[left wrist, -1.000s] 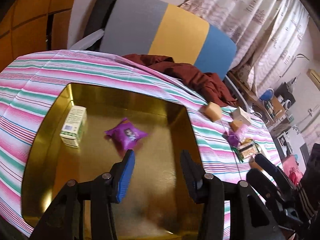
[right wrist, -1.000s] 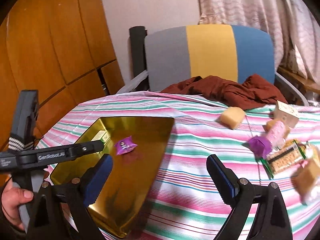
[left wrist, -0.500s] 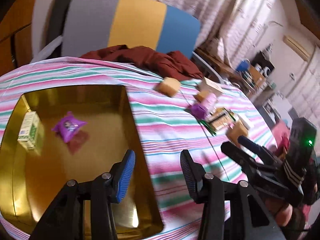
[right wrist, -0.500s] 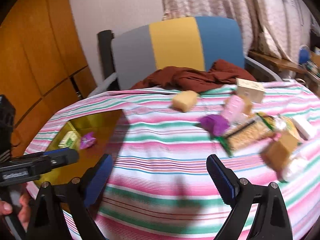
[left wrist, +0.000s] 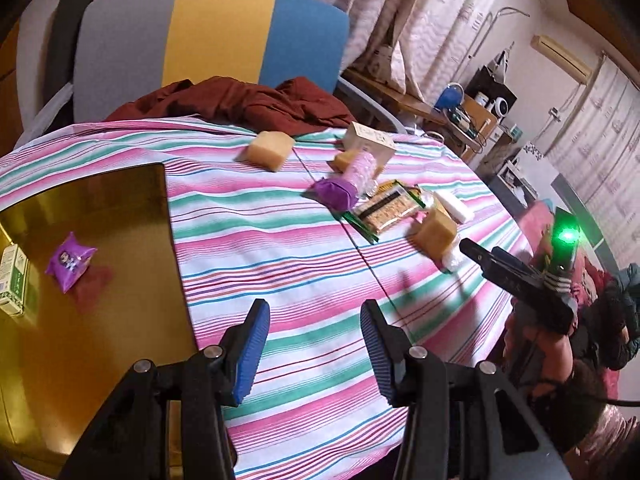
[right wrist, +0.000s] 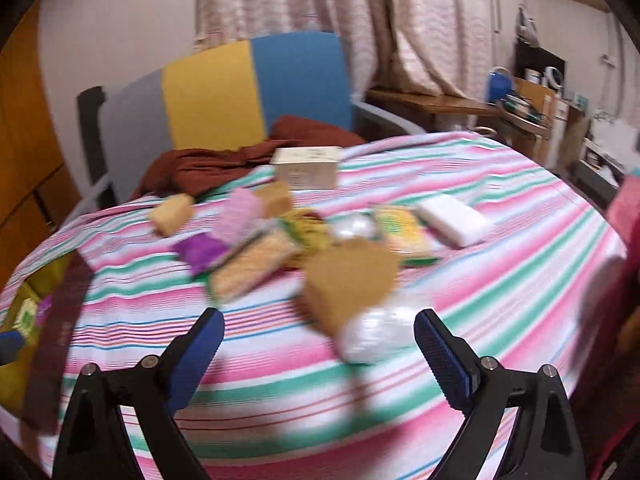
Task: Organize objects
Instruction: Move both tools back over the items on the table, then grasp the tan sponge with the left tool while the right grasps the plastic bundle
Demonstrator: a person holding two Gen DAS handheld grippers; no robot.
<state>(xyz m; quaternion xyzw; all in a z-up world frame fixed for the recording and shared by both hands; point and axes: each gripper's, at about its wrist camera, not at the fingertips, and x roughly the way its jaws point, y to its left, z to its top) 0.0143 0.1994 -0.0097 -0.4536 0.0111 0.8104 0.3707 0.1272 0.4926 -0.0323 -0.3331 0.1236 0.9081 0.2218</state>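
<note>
While both grippers hang over the striped tablecloth (left wrist: 280, 240), nothing is held by either. The left gripper (left wrist: 312, 336) is seen with its blue pads parted and only cloth between them. The right gripper (right wrist: 320, 344) is spread wide, jaws empty; a tan block (right wrist: 348, 276) and a clear plastic-wrapped item (right wrist: 376, 340) lie just ahead of and between its fingers, not touched as far as the blurred right wrist view shows.

The gold tray (left wrist: 80, 320) is placed to the left of the left gripper, near its left finger. Inside it, a purple snack packet (left wrist: 70, 262) and a green-and-white carton (left wrist: 14, 280) are set at the far left side, well apart from the pads.

The loose pile is found beyond and to the right of the left gripper: a purple-capped pink roll (left wrist: 348, 180), a green-edged cracker pack (left wrist: 388, 210), a white bar (left wrist: 452, 206), a cream box (left wrist: 368, 142), and a yellow sponge block (left wrist: 268, 150) apart to the left of the pile. In the left wrist view the right gripper (left wrist: 472, 248) is seen reaching in from the right toward the tan block (left wrist: 434, 234), with a green light lit on its body.

Print on the carton, packet and cream box is too small or blurred to be read. A red cloth (left wrist: 240, 100) is draped at the table's far edge, before a grey-yellow-blue chair (left wrist: 216, 36).
</note>
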